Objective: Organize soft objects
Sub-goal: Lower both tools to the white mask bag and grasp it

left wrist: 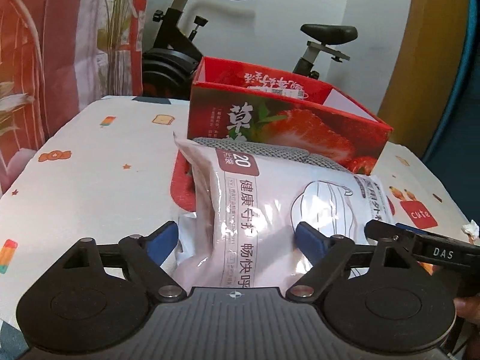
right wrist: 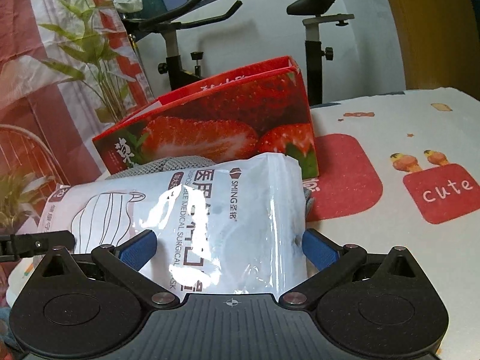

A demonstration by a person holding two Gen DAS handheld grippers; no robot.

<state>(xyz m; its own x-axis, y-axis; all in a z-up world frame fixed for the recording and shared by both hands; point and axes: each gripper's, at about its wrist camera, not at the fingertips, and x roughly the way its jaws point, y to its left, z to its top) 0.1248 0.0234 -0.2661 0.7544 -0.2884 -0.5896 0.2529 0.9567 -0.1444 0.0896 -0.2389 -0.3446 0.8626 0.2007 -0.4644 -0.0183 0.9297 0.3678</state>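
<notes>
Patterned tablecloth [left wrist: 90,165]: mask pack [left wrist: 270,210] between both grippers' spread jaws.

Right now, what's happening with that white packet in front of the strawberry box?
A person works two handheld grippers on one white pack of surgical masks lying on the patterned tablecloth. The left gripper and the right gripper each straddle an end of it, blue pads beside the plastic; a firm pinch isn't clear. The pack lies partly over a grey knitted cloth, in front of the open strawberry box. Nothing is lifted yet.
</notes>
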